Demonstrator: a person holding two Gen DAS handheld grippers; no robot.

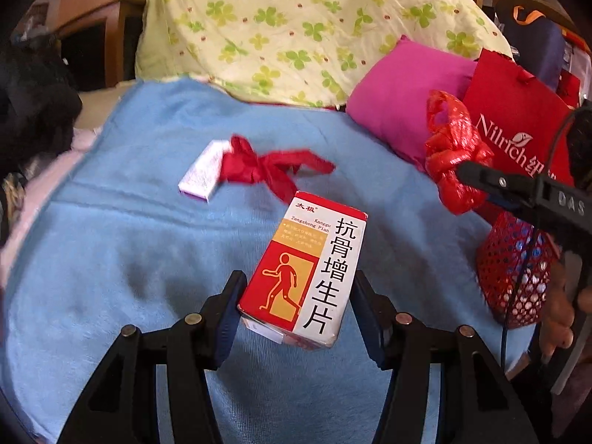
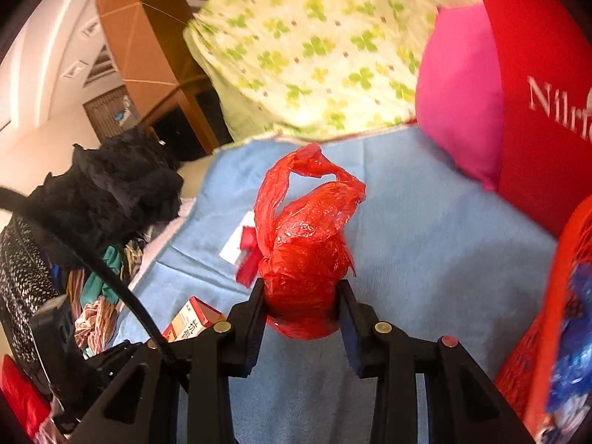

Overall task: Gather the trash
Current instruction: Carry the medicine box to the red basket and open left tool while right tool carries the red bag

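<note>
My left gripper [image 1: 296,310] is shut on a red and white medicine box [image 1: 309,270], held above the blue blanket [image 1: 148,240]. My right gripper [image 2: 301,309] is shut on a crumpled red plastic bag [image 2: 307,244], lifted off the blanket [image 2: 425,244]; in the left wrist view that bag [image 1: 453,151] hangs from the right gripper's fingers [image 1: 492,181] at the right. A small white and purple box [image 1: 202,174] and a red ribbon scrap [image 1: 273,166] lie on the blanket. The medicine box [image 2: 192,320] shows at lower left in the right wrist view.
A red mesh basket [image 1: 514,277] stands at the right edge, holding blue plastic [image 2: 573,351]. Behind are a red paper bag [image 1: 518,118], a magenta cushion [image 1: 399,103] and a clover-print quilt [image 1: 296,26]. Dark clothes [image 2: 122,185] pile at the left. A hand [image 1: 558,318] holds the right gripper.
</note>
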